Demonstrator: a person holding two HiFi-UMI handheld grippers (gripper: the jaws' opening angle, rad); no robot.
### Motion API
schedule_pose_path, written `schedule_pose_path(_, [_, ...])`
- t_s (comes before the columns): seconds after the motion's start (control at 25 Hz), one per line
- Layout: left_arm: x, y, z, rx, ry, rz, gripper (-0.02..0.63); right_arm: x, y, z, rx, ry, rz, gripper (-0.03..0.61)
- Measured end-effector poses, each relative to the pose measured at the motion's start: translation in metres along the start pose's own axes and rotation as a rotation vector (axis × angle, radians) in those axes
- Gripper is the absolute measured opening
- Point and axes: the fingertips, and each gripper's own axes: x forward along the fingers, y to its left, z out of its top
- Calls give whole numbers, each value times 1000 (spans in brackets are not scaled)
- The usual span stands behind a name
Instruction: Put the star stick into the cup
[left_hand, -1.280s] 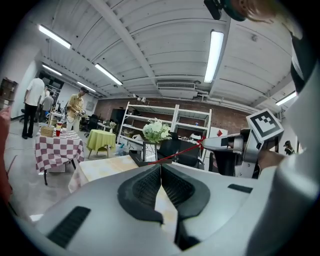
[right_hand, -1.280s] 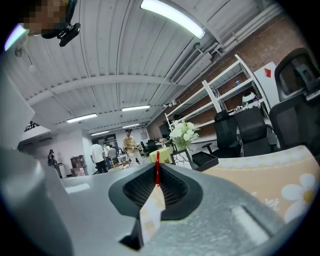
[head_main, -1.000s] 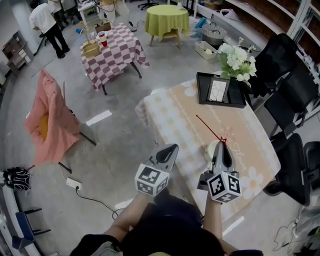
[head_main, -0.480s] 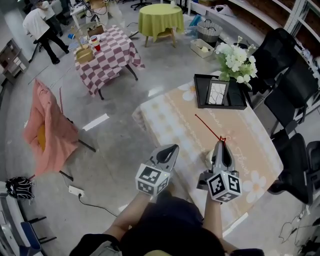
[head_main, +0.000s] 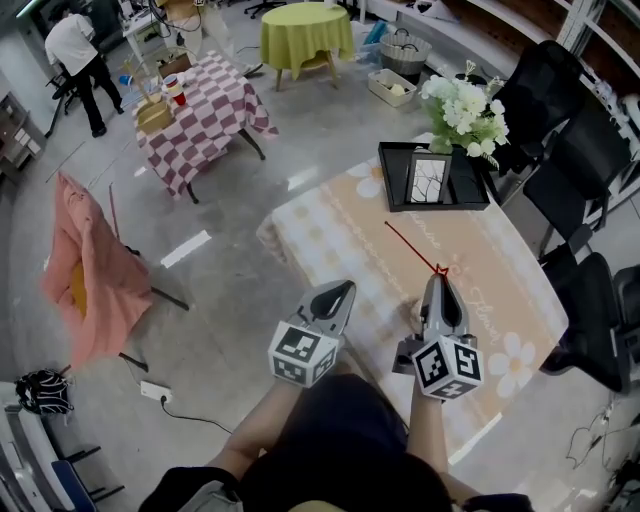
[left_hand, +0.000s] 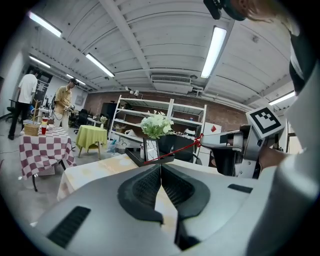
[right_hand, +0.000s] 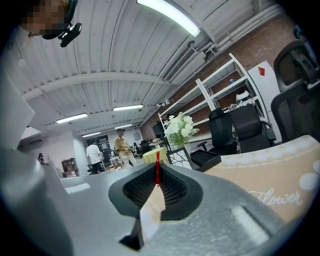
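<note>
Around me lay grey concrete floor (head_main: 225, 215); a checked table (head_main: 200, 110) stood at eleven o'clock, black chairs (head_main: 590, 165) at two.

- We see bright, even light from ceiling tubes (left_hand: 215, 47); shadows on the floor (head_main: 230, 300) are faint and soft;
- both gripper views bend strongly and darken at their corners;
- close to the lens, the left gripper (left_hand: 160, 167) looks slightly soft.

the head camera looks steeply down from overhead onto the table (head_main: 340, 240). each gripper view sits close behind its jaws, facing almost level across it; all share the flowers (head_main: 462, 105), the left also the right gripper (left_hand: 205, 142).
</note>
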Motion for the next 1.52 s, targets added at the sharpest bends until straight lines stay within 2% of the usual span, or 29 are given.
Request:
schedule_pose_path(0.56, [32,-29,-3,26,51,-173,11,-25,-28,13,13,-73,-152,17])
schedule_pose_path(1.04, [69,-47,9,88,102,-387,11,-44,-53,31,37,-171,-376,17])
schedule_pose_path(1.52, [90,-62,19,126,150,-576,11,-66,-57,42,42,-238,-566,17])
